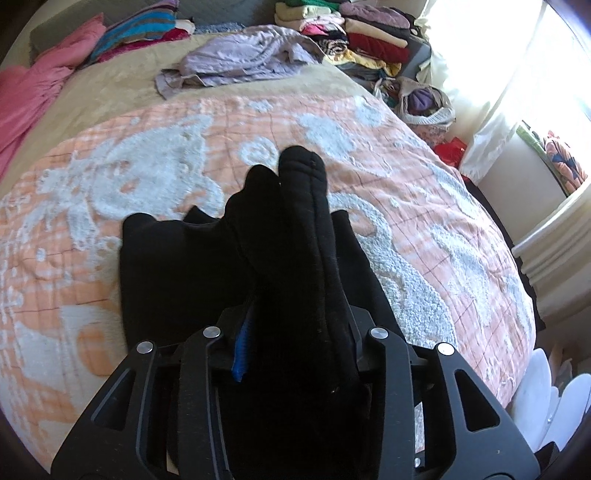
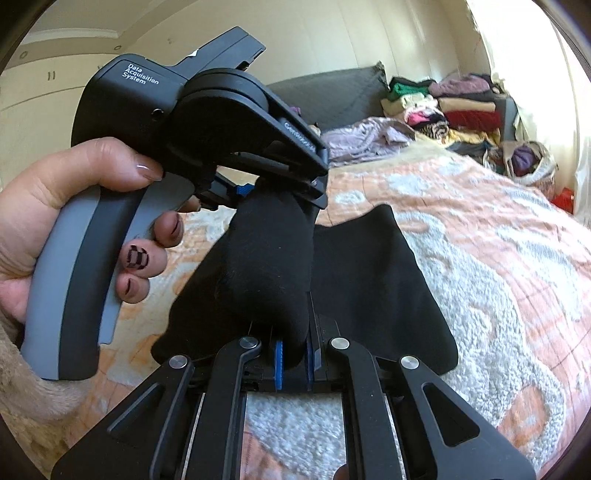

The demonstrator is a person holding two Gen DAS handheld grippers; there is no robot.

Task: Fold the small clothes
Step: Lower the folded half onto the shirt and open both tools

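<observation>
A black sock (image 1: 295, 236) is held up between both grippers above another black garment (image 1: 173, 273) that lies flat on the bed. My left gripper (image 1: 291, 354) is shut on one end of the sock, its blue pads mostly covered by the cloth. In the right wrist view my right gripper (image 2: 293, 363) is shut on the other end of the sock (image 2: 269, 258), blue pads (image 2: 277, 363) pressed on it. The left gripper's body (image 2: 207, 122) and the hand holding it fill the upper left, and it clamps the sock's far end. The flat black garment (image 2: 373, 288) lies beneath.
The bed has a peach and white textured blanket (image 1: 406, 206). A crumpled lilac garment (image 1: 240, 59) lies further back. Folded clothes are stacked at the back right (image 1: 369, 33). A pink cloth (image 1: 33, 92) lies at the left. A bag of clothes (image 1: 424, 103) sits by the bright window.
</observation>
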